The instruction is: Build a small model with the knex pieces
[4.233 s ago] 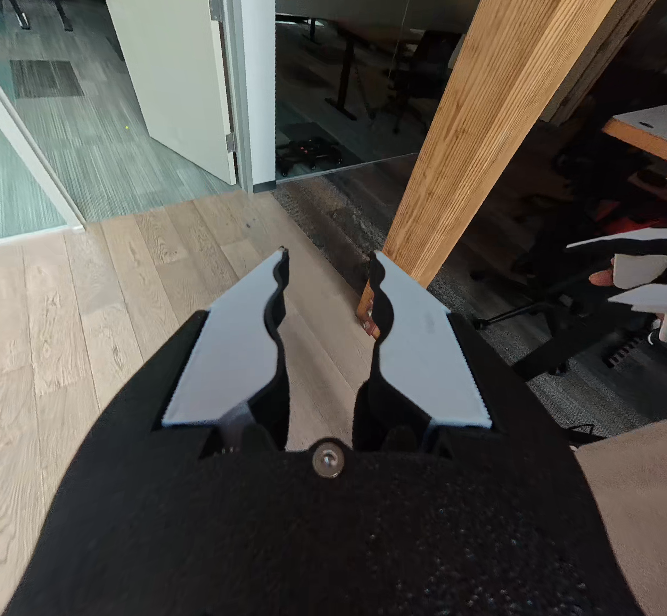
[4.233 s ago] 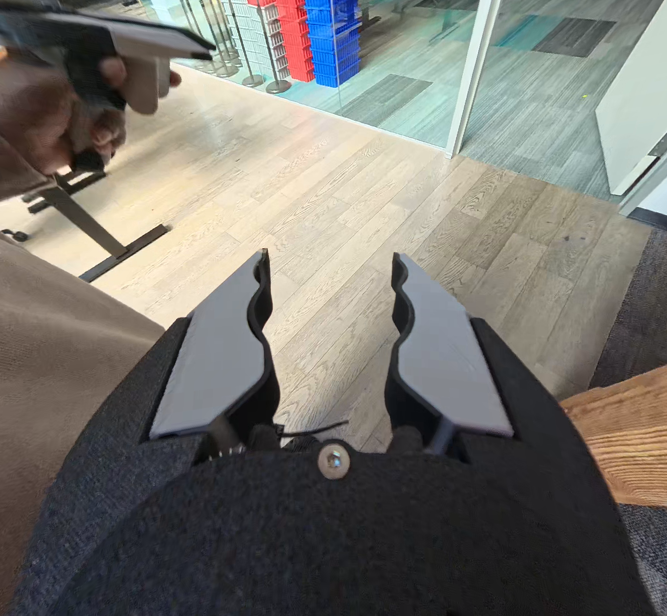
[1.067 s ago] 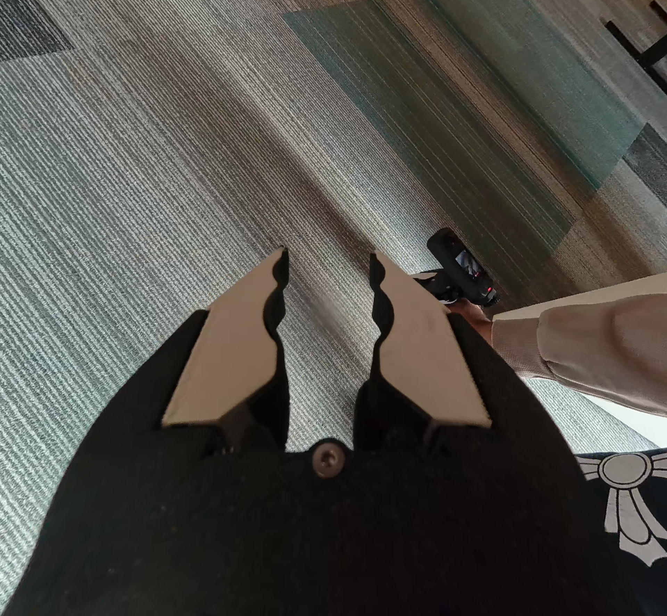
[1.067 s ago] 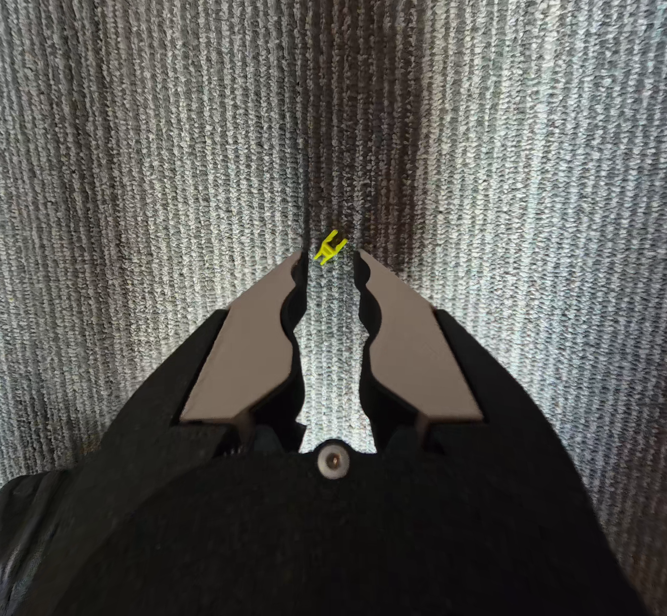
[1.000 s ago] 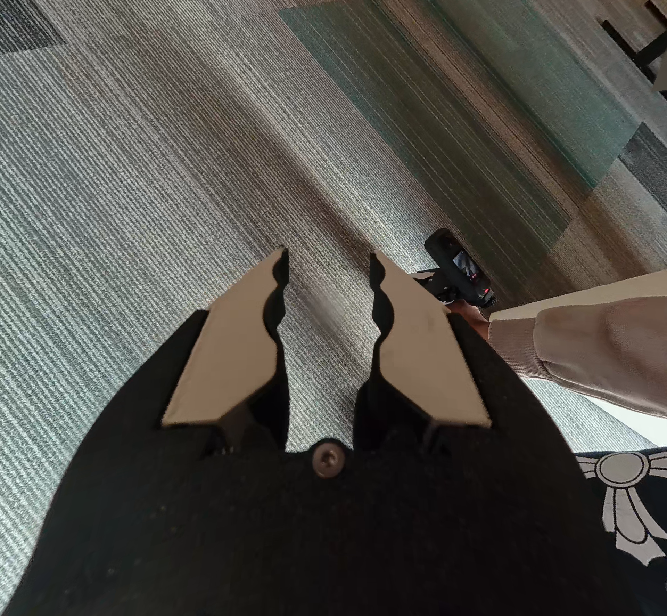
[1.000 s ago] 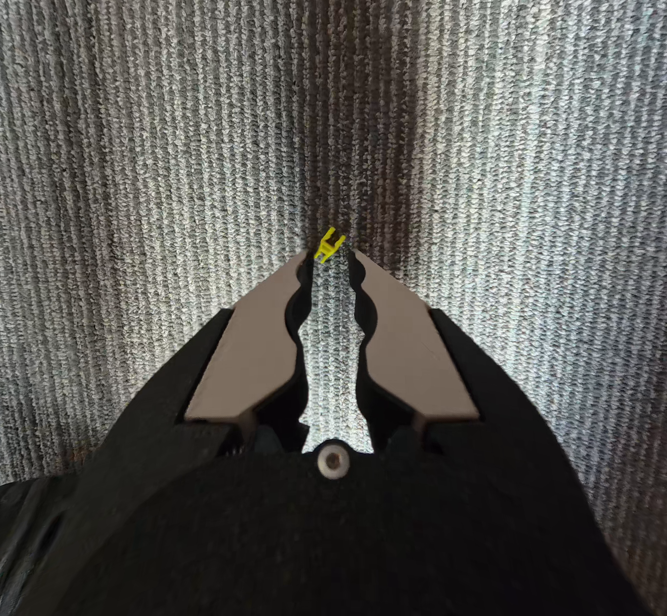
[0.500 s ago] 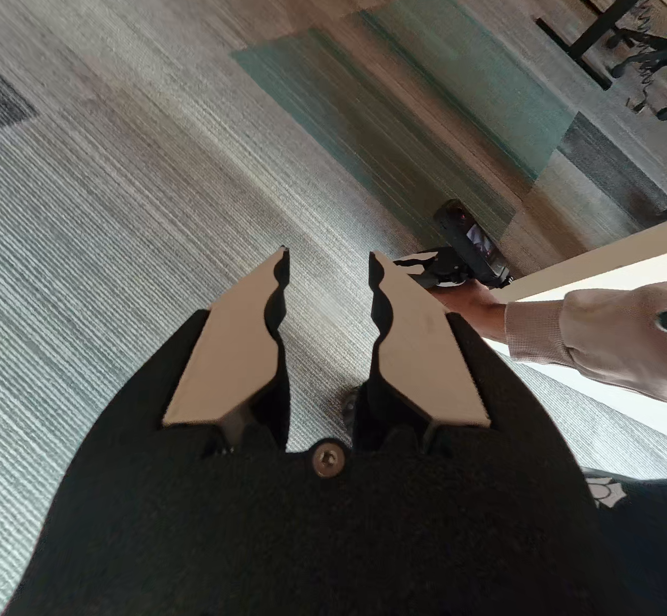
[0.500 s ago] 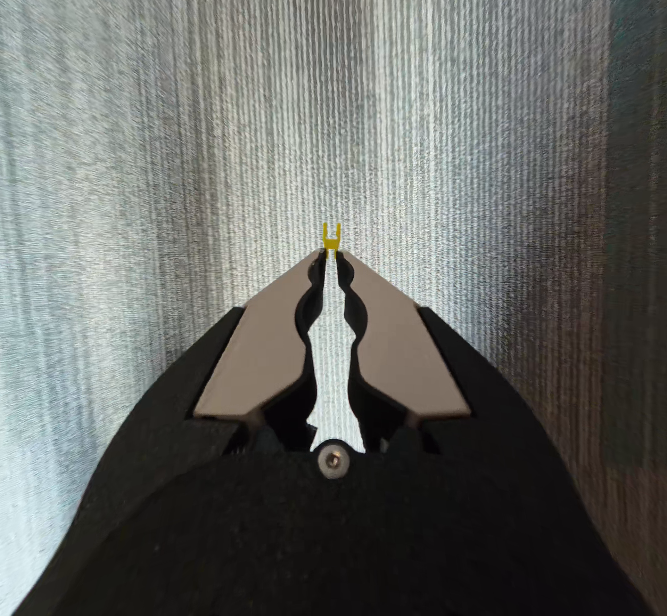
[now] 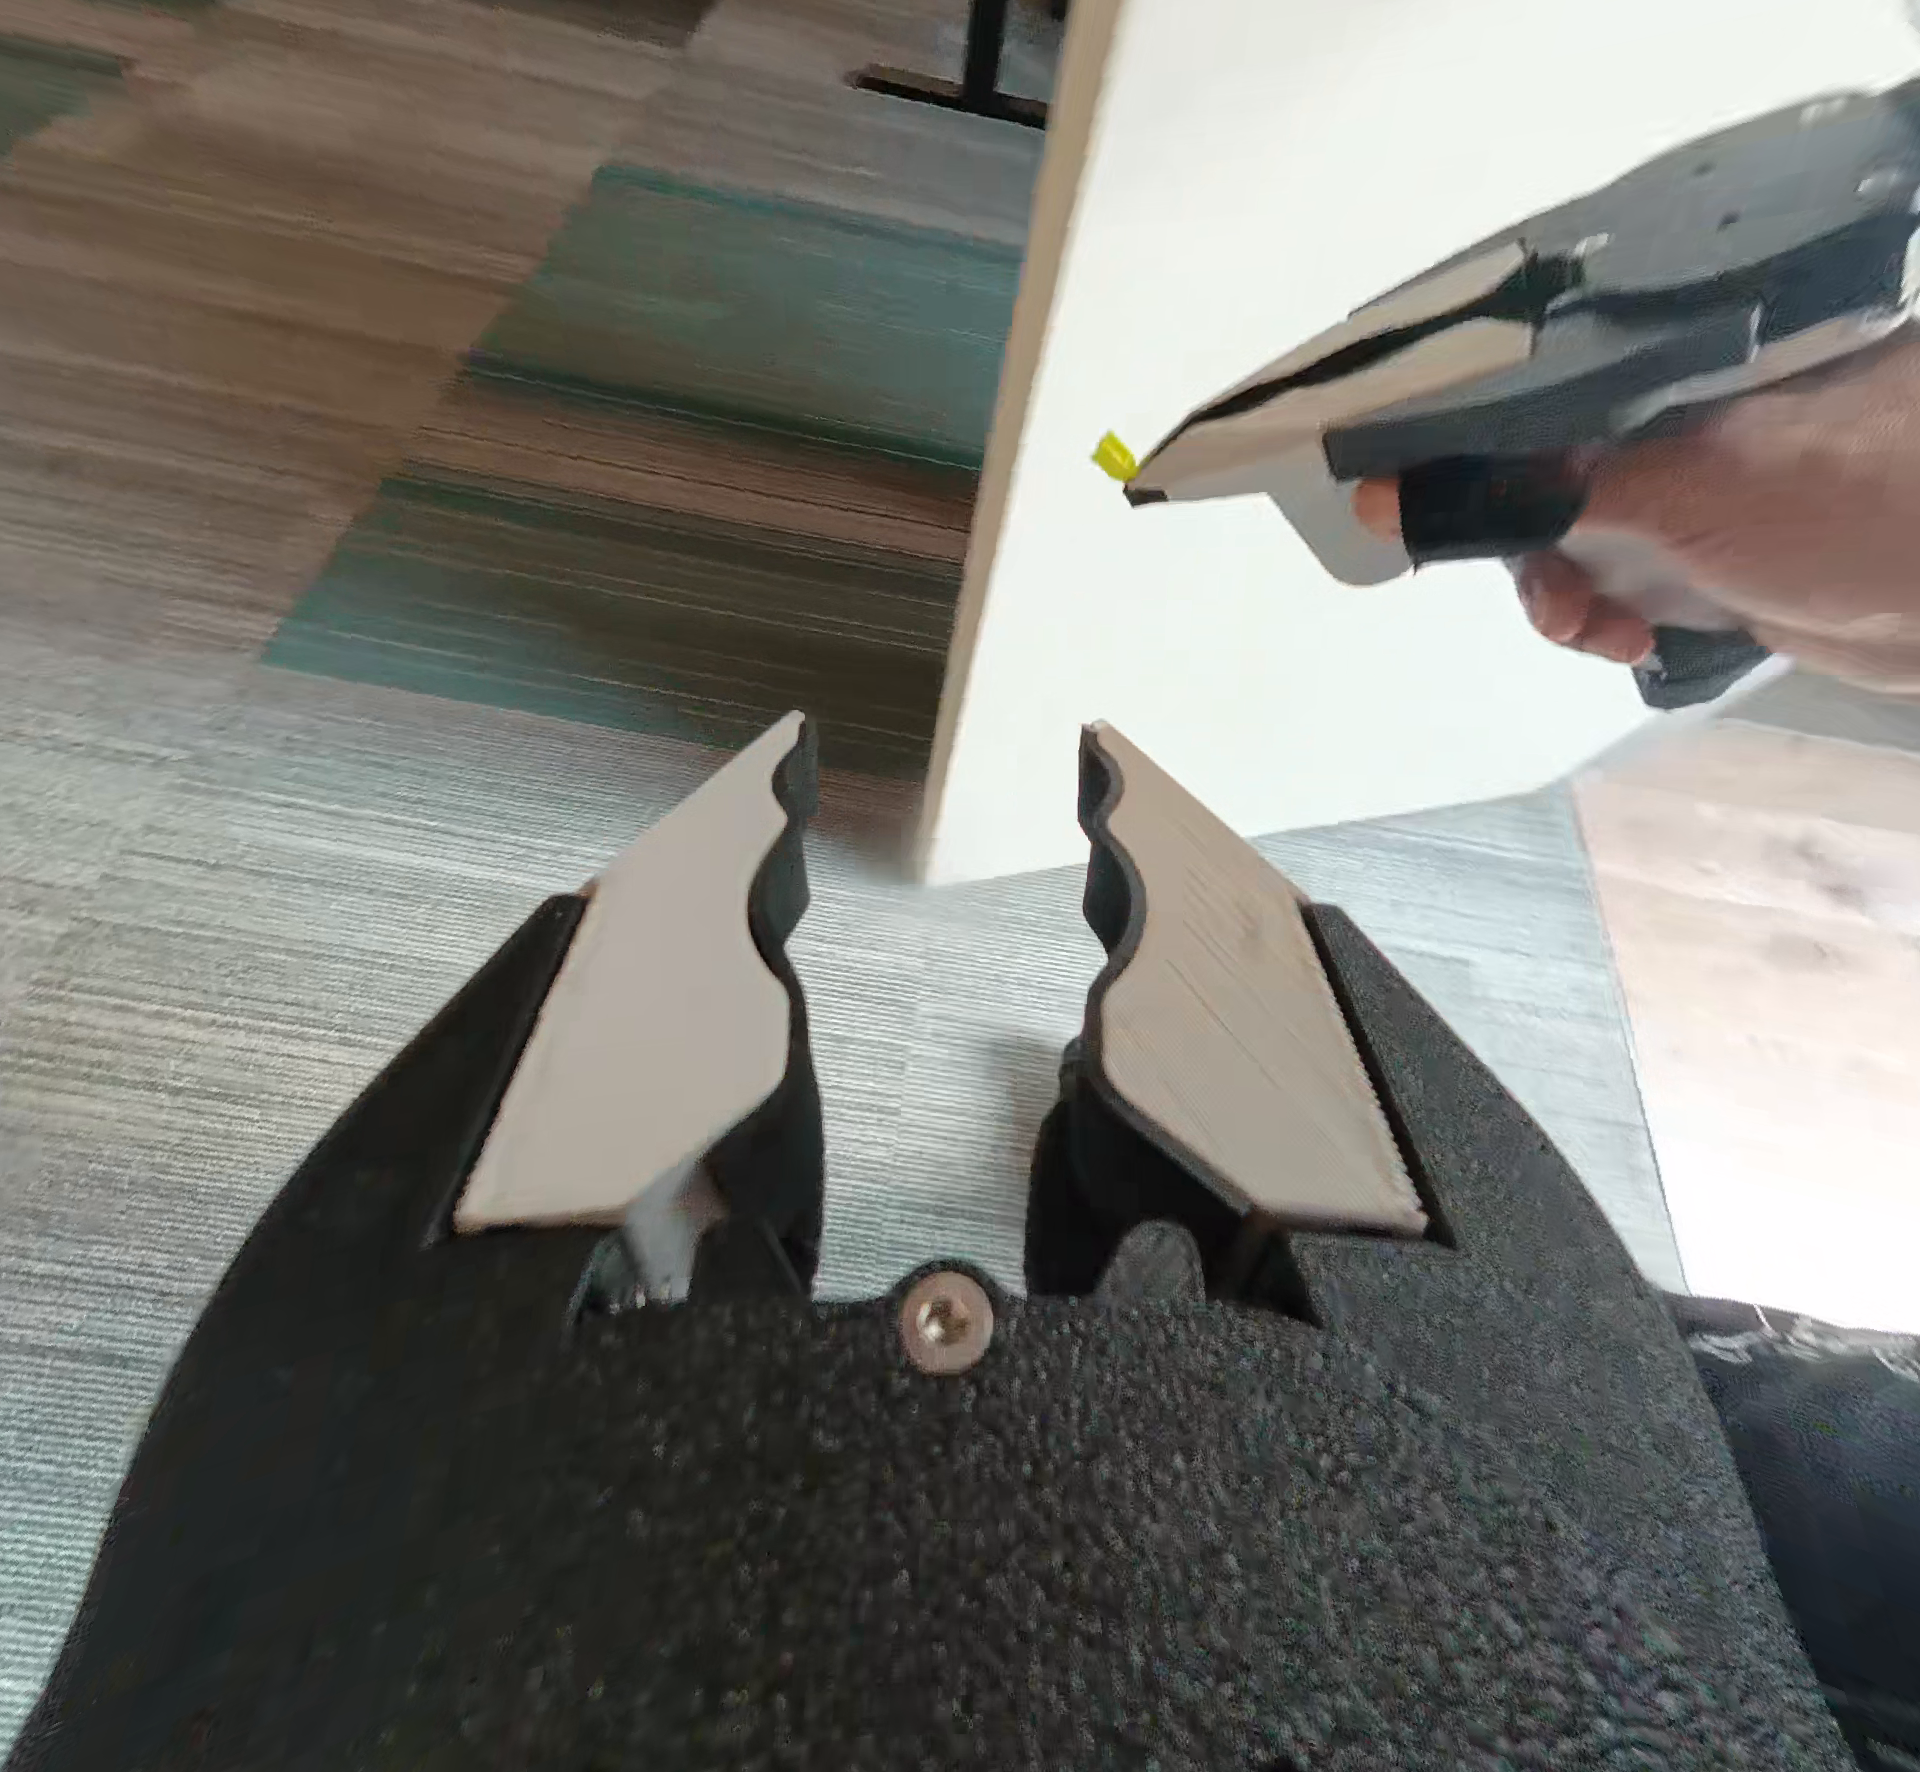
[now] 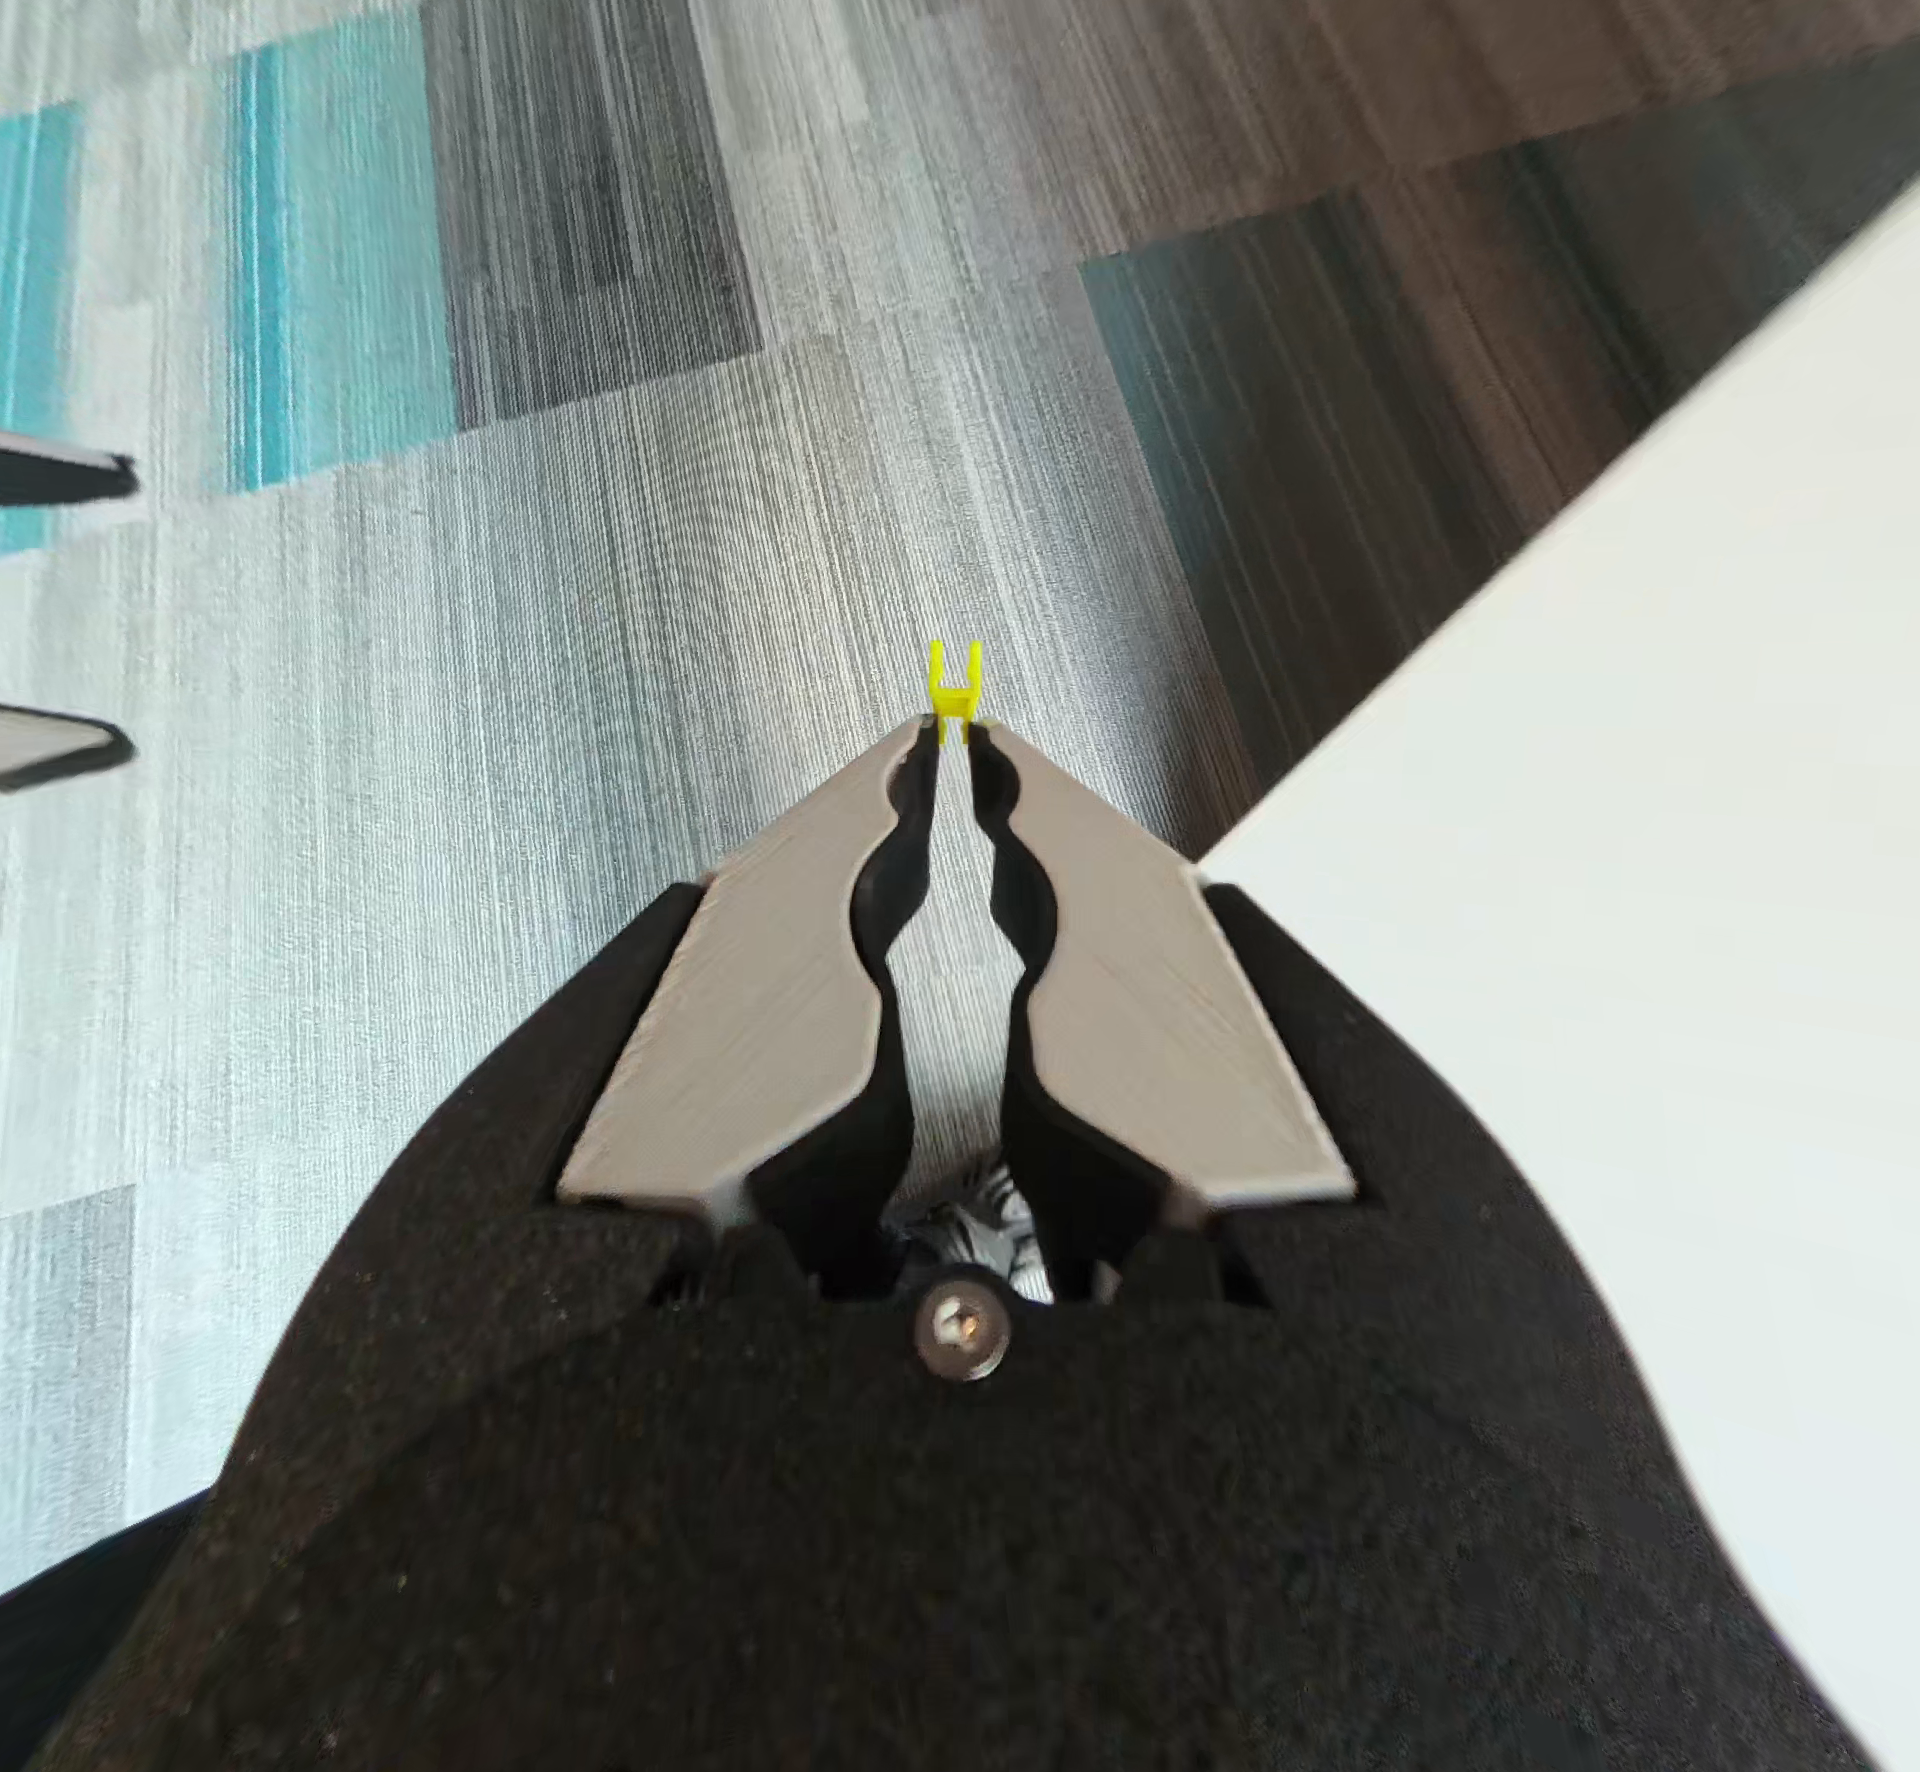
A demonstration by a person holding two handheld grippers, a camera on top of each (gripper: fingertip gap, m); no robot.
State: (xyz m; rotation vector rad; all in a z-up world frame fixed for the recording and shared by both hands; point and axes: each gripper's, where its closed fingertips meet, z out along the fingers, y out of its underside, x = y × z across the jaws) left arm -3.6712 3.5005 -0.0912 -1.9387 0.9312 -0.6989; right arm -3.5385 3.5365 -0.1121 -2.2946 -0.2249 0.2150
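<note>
Your right gripper (image 10: 954,735) is pinched nearly closed on a tiny yellow clip (image 10: 955,699) at the very fingertips, centre of its frame, above the striped carpet (image 10: 520,683). Your left gripper (image 9: 940,766) stands wide apart and empty, a white panel (image 9: 1351,268) beyond it at upper right.

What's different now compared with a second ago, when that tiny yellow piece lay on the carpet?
The right gripper closed on the yellow clip and lifted it off the carpet; it now hangs beside a white panel. The left gripper swung toward that panel but stayed open and empty.
</note>
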